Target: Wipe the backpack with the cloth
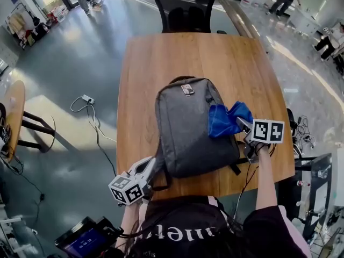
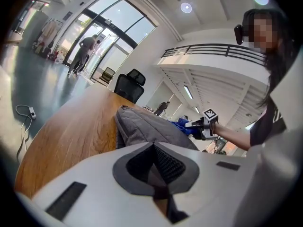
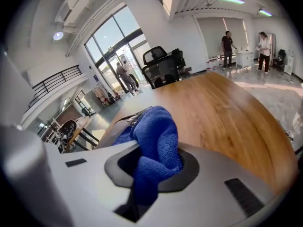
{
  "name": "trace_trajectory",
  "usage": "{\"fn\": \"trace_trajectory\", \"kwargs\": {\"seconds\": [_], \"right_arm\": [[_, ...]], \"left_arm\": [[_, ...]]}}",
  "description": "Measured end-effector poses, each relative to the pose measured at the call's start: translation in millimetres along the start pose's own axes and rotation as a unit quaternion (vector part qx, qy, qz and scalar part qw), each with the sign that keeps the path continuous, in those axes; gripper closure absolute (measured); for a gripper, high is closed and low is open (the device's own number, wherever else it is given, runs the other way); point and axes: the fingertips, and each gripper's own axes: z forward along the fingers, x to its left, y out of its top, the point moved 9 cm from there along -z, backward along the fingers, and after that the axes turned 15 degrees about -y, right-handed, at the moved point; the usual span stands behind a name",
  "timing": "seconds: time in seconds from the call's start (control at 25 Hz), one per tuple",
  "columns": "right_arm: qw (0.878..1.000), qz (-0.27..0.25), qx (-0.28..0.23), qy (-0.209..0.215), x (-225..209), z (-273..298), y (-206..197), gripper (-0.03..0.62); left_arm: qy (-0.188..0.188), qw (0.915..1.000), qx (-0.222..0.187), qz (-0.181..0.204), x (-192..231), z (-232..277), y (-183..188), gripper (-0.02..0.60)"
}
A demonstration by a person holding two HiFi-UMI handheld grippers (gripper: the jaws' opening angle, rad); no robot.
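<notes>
Pinching the blue cloth, the right gripper sat at the right edge of the backpack, cloth touching it. Backpack lay on the table, long axis near-to-far, mostly left of the cloth. Left gripper was pressed together, apparently on a strap, at the near-left corner.

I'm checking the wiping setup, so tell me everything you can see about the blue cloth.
The cloth is deep blue, with a soft, nubby look like microfibre or terry. It is bunched and crumpled, not spread flat. The right gripper is shut on one end of it, with folds bulging up from between the jaws. The free end lies on the right side of the grey backpack, which lies flat on the wooden table.
</notes>
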Motion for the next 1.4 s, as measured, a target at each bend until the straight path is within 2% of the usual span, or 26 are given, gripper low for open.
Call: {"fn": "trace_trajectory", "kwargs": {"seconds": [0.12,0.24,0.4,0.6,0.76,0.92,1.08,1.16,1.24,1.4], "right_arm": [[0.999,0.016,0.005,-0.033,-32.7,-4.4,-6.3,0.526],[0.998,0.029,0.002,-0.049,-50.2,-10.3,-8.0,0.526],[0.999,0.036,-0.025,-0.02,-35.9,-22.5,5.9,0.526],[0.995,-0.002,-0.076,0.059,30.2,-38.5,43.2,0.526],[0.985,-0.049,-0.1,0.135,104.9,-38.1,67.4,0.526],[0.971,-0.087,-0.081,0.207,184.9,-18.0,73.2,0.526],[0.958,-0.114,-0.038,0.261,253.3,13.0,59.5,0.526],[0.954,-0.127,-0.012,0.272,278.9,30.2,47.3,0.526],[0.953,-0.142,0.013,0.266,296.7,49.2,35.3,0.526],[0.959,-0.173,0.048,0.217,302.7,85.0,22.7,0.526]], "left_arm": [[0.003,1.0,0.001,0.001,-1.2,-1.9,0.3,0.581],[0.002,1.0,0.001,0.001,-2.8,-1.4,0.7,0.581],[-0.003,1.0,0.002,-0.001,-2.8,1.8,1.2,0.581],[-0.003,1.0,-0.002,-0.002,-2.1,2.9,-0.1,0.581],[0.0,1.0,-0.007,-0.004,-0.4,2.0,-2.4,0.581],[0.0,0.9999,-0.016,-0.007,0.1,2.7,-3.7,0.581],[0.001,0.9997,-0.024,-0.012,1.5,2.7,-6.6,0.582],[0.005,0.9995,-0.027,-0.014,2.7,-0.1,-8.5,0.581],[0.009,0.9994,-0.03,-0.017,4.3,-3.8,-10.8,0.581],[0.016,0.999,-0.035,-0.022,6.4,-11.7,-12.1,0.581]]}}
